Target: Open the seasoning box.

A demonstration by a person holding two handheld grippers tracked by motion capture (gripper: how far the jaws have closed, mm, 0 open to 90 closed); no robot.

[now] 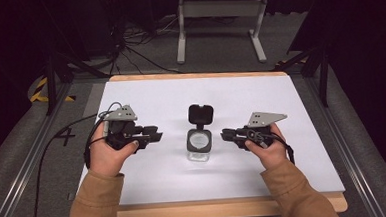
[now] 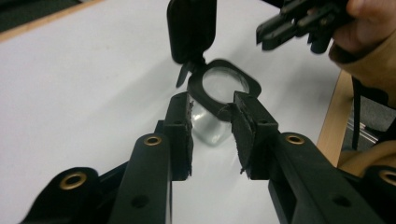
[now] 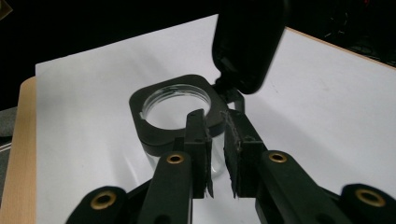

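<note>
Sleeves and hands are sitting nearest the cam in the high view, at the table's near edge. I'm holding the left gripper (image 1: 156,135) and right gripper (image 1: 226,134) level, either side of the jar (image 1: 199,147), tips pointing in at it. Both are standing apart from it, nothing clamped. Left jaws are gaping wide; right jaws are parted by a narrow gap, empty.

Jar is sitting mid-table on the white sheet (image 1: 150,186), clear body, black square collar (image 3: 154,126), hinged lid (image 1: 201,114) flipped open and standing up behind the mouth.

Handling, my guess: clear body is looking empty, so light and prone to skid or tip on the sheet if pushed from one side. Wall is smooth, prob slippery; could be glass, so treating as fragile. Lid hinge (image 3: 229,93) is looking thin, not loading it sideways. Best grab is the collar's flat sides, or the body low down w/ one gripper bracing.

Room: sheet is bare all round the jar, edges well away. Wooden edge (image 1: 226,207) is close only to my wrists.
</note>
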